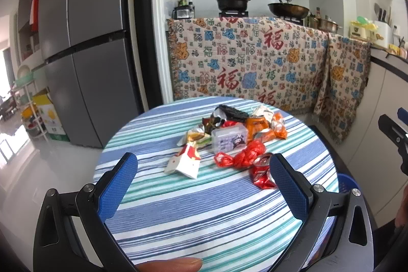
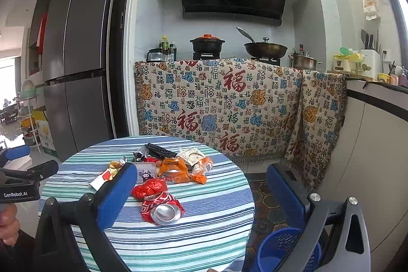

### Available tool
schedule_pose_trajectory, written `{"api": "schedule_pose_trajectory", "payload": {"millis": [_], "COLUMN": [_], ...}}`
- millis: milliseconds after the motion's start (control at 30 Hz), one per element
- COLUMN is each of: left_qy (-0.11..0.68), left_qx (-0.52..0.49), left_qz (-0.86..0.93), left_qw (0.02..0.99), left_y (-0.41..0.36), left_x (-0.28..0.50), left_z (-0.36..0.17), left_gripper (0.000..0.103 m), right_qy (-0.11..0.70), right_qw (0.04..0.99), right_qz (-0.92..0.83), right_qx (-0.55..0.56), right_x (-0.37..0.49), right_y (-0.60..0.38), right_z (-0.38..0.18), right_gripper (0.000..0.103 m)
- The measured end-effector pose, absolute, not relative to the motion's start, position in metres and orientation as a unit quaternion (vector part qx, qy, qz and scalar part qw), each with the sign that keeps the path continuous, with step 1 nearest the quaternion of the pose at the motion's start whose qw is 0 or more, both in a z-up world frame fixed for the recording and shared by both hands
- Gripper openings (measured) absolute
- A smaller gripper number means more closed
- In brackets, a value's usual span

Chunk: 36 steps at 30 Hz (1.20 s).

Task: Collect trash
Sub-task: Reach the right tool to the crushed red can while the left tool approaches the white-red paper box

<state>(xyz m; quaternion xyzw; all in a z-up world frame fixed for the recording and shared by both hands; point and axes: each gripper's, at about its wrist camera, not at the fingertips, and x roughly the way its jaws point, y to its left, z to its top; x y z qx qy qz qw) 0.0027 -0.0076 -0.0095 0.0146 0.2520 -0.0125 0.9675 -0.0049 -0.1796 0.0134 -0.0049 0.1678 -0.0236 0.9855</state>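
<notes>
A heap of trash lies on the round striped table. Nearest is a crushed red can, with a knotted red plastic bag beside it. Behind lie a white and red carton, a clear plastic box, orange wrappers and a black mesh piece. My left gripper is open above the table's near side, short of the carton and can. My right gripper is open, its fingers either side of the table's right half.
A blue perforated bin stands on the floor right of the table. Behind is a counter draped with a patterned cloth, with pots on the stove. A grey fridge stands at the left.
</notes>
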Motion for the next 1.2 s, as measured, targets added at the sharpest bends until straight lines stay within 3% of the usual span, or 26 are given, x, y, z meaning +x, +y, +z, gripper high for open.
{"api": "schedule_pose_trajectory", "payload": {"millis": [333, 900, 1200], "left_qy": [0.297, 0.426, 0.458], "left_qx": [0.013, 0.046, 0.02], "left_qz": [-0.031, 0.013, 0.019], "left_qw": [0.954, 0.903, 0.889], "left_y": [0.007, 0.029, 0.031], "left_x": [0.03, 0.109, 0.142], "left_z": [-0.045, -0.159, -0.175], "left_gripper": [0.103, 0.103, 0.103], "right_qy": [0.219, 0.404, 0.458], "right_qw": [0.976, 0.908, 0.879], "right_qz": [0.009, 0.112, 0.119], "right_qx": [-0.003, -0.025, -0.052], "right_x": [0.024, 0.1, 0.142], "right_y": [-0.185, -0.156, -0.138], "right_z": [-0.029, -0.143, -0.178], "right_gripper": [0.103, 0.103, 0.103]}}
